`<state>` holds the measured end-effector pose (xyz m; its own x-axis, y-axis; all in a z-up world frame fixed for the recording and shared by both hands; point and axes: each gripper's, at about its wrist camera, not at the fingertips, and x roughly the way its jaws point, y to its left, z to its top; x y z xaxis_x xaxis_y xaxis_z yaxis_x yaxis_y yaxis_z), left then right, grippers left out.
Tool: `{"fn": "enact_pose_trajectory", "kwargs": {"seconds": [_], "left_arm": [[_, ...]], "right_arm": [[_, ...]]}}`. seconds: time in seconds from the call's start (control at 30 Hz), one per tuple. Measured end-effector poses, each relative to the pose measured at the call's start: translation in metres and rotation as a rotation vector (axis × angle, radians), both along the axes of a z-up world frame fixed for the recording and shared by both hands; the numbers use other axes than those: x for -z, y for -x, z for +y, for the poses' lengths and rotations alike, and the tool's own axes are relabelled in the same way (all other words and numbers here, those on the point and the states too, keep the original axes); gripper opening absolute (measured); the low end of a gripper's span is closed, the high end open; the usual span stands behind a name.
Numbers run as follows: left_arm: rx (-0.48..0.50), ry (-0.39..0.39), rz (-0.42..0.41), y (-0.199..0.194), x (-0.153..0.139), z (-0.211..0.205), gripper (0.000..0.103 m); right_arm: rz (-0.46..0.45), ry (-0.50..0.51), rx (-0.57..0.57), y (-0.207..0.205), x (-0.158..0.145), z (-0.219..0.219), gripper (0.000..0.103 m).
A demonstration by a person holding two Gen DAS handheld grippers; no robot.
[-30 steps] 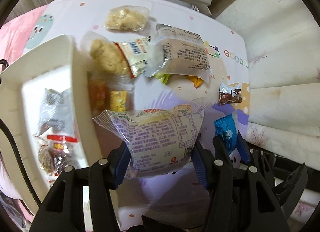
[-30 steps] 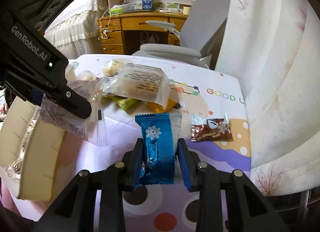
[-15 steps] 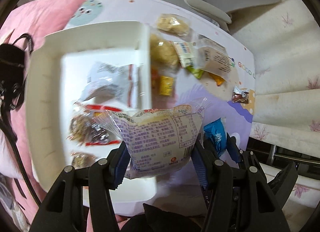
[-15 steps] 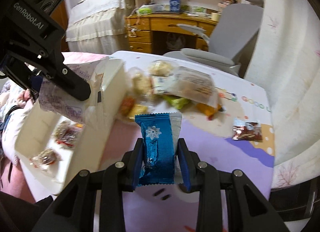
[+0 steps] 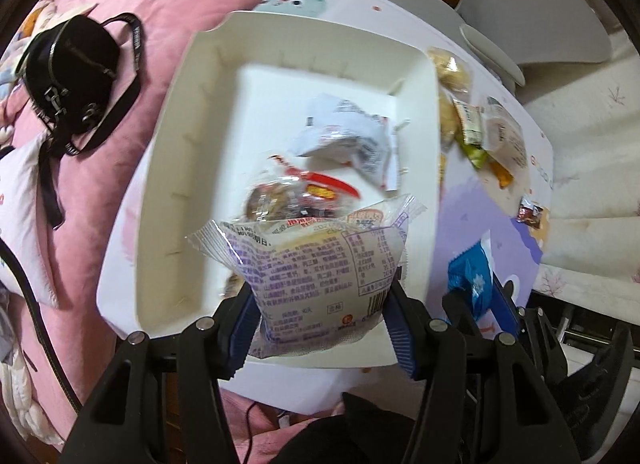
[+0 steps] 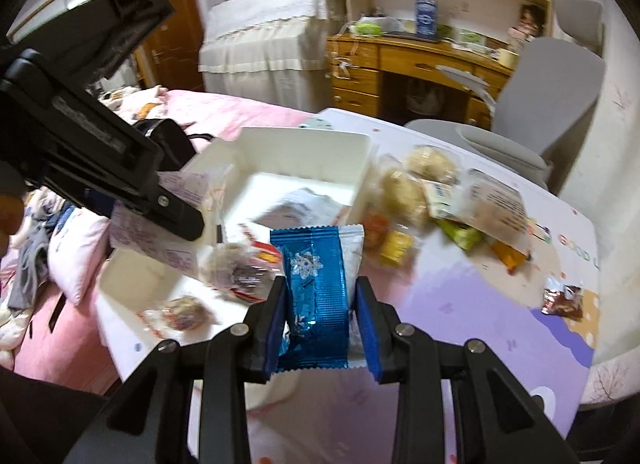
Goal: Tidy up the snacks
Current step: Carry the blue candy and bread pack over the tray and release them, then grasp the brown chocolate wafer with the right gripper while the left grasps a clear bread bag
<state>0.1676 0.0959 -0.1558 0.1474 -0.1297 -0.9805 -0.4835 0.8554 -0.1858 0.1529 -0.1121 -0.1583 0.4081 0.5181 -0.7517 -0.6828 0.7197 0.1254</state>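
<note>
Both grippers carry snacks over the white bin [image 5: 168,167] — the left gripper [image 5: 320,318] clamps a purple-printed bun pack [image 5: 320,264], the right gripper [image 6: 320,328] a blue wafer pack [image 6: 320,288] — so next each must lower and release inside.

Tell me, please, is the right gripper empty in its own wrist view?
No, the right gripper is shut on a shiny blue foil snack packet with a snowflake, pinched between its blue pads.
</note>
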Motion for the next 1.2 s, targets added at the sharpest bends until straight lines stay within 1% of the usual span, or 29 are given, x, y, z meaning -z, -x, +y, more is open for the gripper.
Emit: {"fn": "enact_pose_trajectory", "kwargs": {"seconds": [0.2, 0.27, 0.3, 0.33, 0.37, 0.4, 0.43, 0.47, 0.6, 0.7, 0.9, 1.03, 1.2], "left_arm": [[-0.027, -0.007, -0.01, 0.016, 0.002, 0.013, 0.057], [-0.024, -0.009, -0.018, 0.021, 0.001, 0.014, 0.058], [-0.019, -0.011, -0.021, 0.022, 0.001, 0.013, 0.06], [-0.014, -0.024, -0.02, 0.023, 0.0, 0.012, 0.067], [-0.005, -0.034, -0.02, 0.023, 0.0, 0.011, 0.069], [0.002, -0.038, -0.023, 0.022, -0.001, 0.009, 0.073], [0.012, -0.038, -0.03, 0.021, -0.002, 0.007, 0.077], [0.017, -0.037, -0.039, 0.02, -0.004, 0.005, 0.079], [0.05, -0.041, -0.087, 0.011, -0.013, -0.005, 0.081], [0.084, -0.042, -0.129, 0.0, -0.02, -0.016, 0.083], [0.174, -0.017, -0.194, -0.033, -0.027, -0.046, 0.084], [0.254, -0.012, -0.204, -0.06, -0.027, -0.071, 0.086], [0.335, -0.014, -0.199, -0.091, -0.022, -0.099, 0.087]], "right_arm": [[0.023, -0.024, -0.086, 0.02, -0.006, 0.02, 0.034], [0.02, -0.023, -0.112, 0.024, -0.007, 0.025, 0.034], [0.022, -0.023, -0.12, 0.025, -0.007, 0.026, 0.034], [0.025, -0.022, -0.125, 0.025, -0.007, 0.028, 0.036], [0.038, -0.015, -0.129, 0.025, -0.005, 0.029, 0.043], [0.048, -0.004, -0.127, 0.024, -0.004, 0.03, 0.052], [0.051, 0.001, -0.119, 0.024, -0.003, 0.03, 0.054], [0.053, -0.004, -0.11, 0.023, -0.003, 0.028, 0.055], [0.078, -0.021, -0.074, 0.017, -0.002, 0.018, 0.056], [0.103, -0.02, -0.031, 0.01, 0.0, 0.009, 0.056], [0.165, -0.043, 0.087, -0.008, 0.005, -0.024, 0.056], [0.215, -0.054, 0.186, -0.024, 0.011, -0.051, 0.058], [0.245, -0.052, 0.362, -0.044, 0.018, -0.09, 0.06]]}}
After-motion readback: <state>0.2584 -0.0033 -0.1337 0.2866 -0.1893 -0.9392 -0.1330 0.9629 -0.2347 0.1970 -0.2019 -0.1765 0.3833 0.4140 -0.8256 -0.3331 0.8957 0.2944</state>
